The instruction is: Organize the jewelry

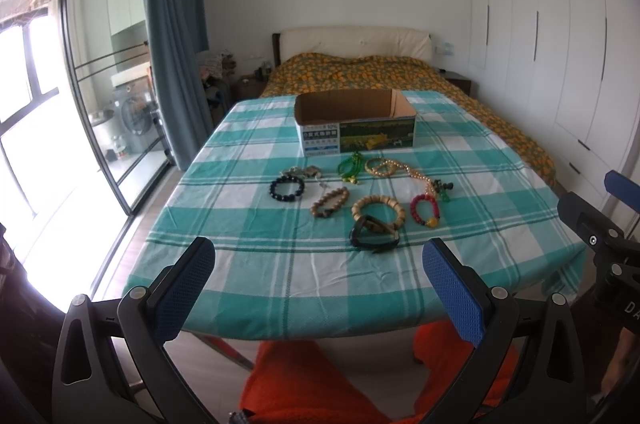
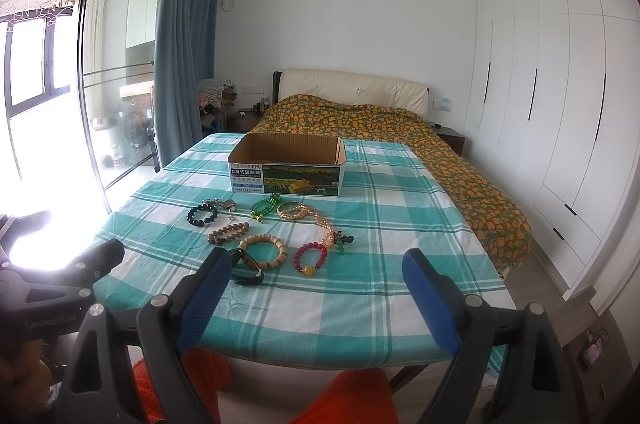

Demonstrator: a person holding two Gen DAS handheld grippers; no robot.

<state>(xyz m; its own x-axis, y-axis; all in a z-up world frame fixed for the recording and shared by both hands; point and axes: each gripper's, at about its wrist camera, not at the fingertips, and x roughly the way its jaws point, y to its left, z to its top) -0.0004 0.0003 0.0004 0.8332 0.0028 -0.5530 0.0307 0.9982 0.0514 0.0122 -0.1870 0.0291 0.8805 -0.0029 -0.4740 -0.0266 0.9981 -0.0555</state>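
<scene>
Several pieces of jewelry lie in the middle of the teal checked tablecloth [image 1: 248, 264]: a black bead bracelet [image 1: 285, 187], a brown bead bracelet [image 1: 329, 207], a tan wooden bracelet [image 1: 378, 209], a red bracelet [image 1: 425, 210], green beads [image 1: 350, 166], a pearl necklace [image 1: 394, 168] and a dark watch [image 1: 374, 234]. Behind them stands an open cardboard box [image 1: 356, 122] [image 2: 286, 164]. My left gripper [image 1: 318, 252] hovers open over the near table edge, holding nothing. My right gripper [image 2: 318, 264] is open too, just in front of the red bracelet [image 2: 310, 256] and the watch [image 2: 246, 270].
A bed with an orange patterned cover [image 2: 400, 128] lies beyond the table. White wardrobes [image 2: 560, 96] fill the right wall, a glass sliding door [image 1: 100, 84] and a blue curtain [image 1: 176, 24] the left. Orange-clad legs [image 1: 320, 384] show below the table edge.
</scene>
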